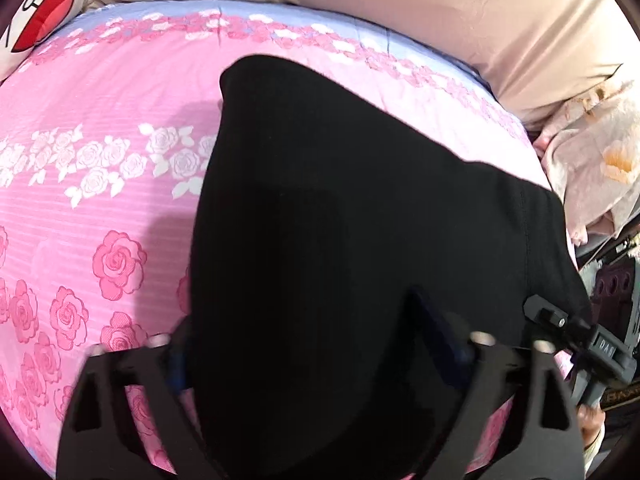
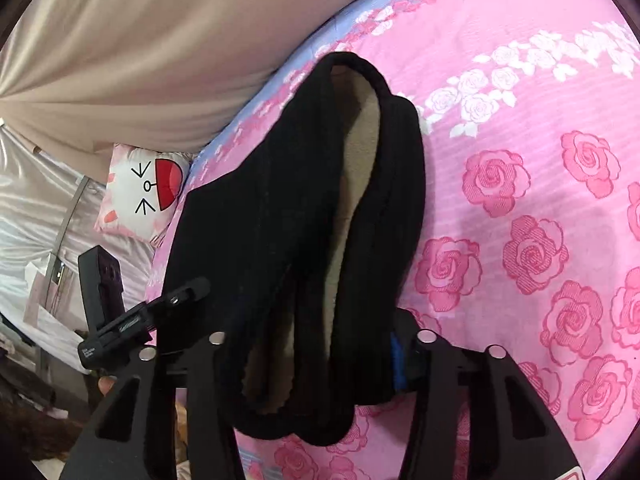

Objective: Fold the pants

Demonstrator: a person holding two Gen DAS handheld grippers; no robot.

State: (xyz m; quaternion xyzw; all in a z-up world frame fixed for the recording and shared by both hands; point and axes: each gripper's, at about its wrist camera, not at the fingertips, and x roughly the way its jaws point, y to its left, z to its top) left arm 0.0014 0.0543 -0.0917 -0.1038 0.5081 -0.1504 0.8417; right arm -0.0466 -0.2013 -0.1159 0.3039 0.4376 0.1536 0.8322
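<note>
Black pants [image 1: 340, 200] lie across a pink rose bedsheet [image 1: 100, 208]. In the left wrist view, my left gripper [image 1: 304, 320] straddles their near end. The cloth fills the gap and both blue pads touch it. In the right wrist view the waistband end of the pants [image 2: 280, 208] gapes, showing a beige fleece lining [image 2: 360, 160]. My right gripper [image 2: 316, 332] is shut on this bunched waistband, and a fold of it hangs down between the fingers. Each view catches the other gripper at its edge: the right gripper's tip [image 1: 560, 320] and the left gripper's tip [image 2: 188, 290].
A beige drape [image 1: 440, 12] runs along the bed's far side. A white cartoon pillow [image 2: 148, 188] lies at one corner of the sheet [image 2: 520, 200], and a floral blanket [image 1: 592, 160] is heaped at the other. Clutter stands beyond the bed edge [image 2: 48, 300].
</note>
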